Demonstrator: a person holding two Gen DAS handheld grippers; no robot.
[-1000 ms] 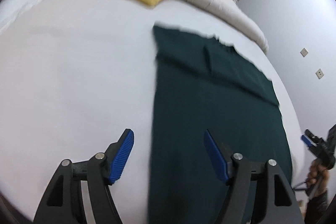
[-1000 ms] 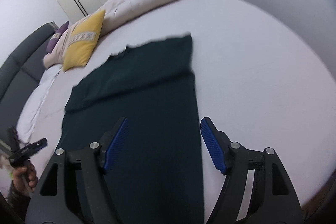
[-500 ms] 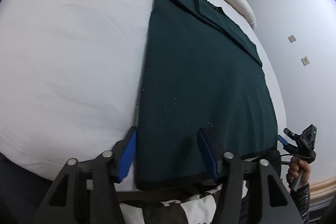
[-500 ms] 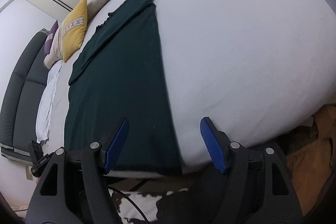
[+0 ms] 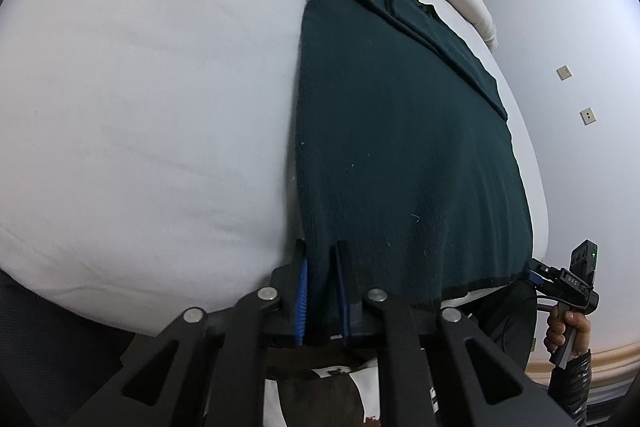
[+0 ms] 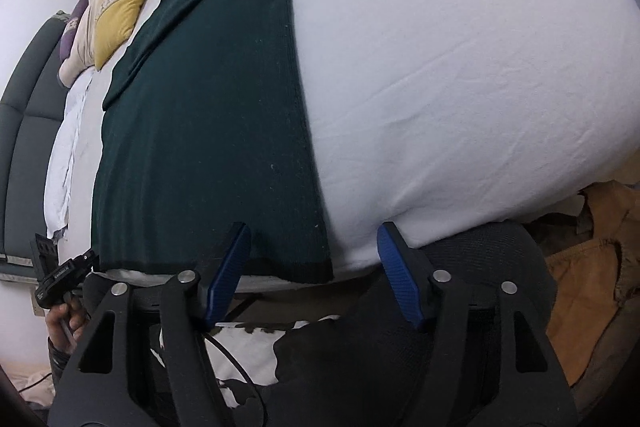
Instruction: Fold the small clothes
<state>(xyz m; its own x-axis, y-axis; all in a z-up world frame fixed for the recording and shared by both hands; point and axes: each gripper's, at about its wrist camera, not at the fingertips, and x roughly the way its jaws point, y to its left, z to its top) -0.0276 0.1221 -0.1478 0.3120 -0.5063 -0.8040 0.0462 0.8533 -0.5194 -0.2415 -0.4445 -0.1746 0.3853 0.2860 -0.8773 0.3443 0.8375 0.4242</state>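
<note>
1. Left wrist view: the left gripper (image 5: pixel 322 293) is closing on the near left hem corner of the dark green knitted garment (image 5: pixel 400 131), which lies flat ahead on the white bedsheet (image 5: pixel 152 87); the blue pads (image 5: pixel 303 301) pinch cloth, probably to lift that corner for a fold.
2. Right wrist view: the right gripper (image 6: pixel 316 277) straddles the near right hem corner, jaws still apart but narrowing, cloth between them, unpinched, likely to match the other corner.

Dark green garment (image 5: pixel 400 131) on white bedsheet (image 5: pixel 152 75); yellow patterned cushion (image 6: pixel 120 7).
</note>
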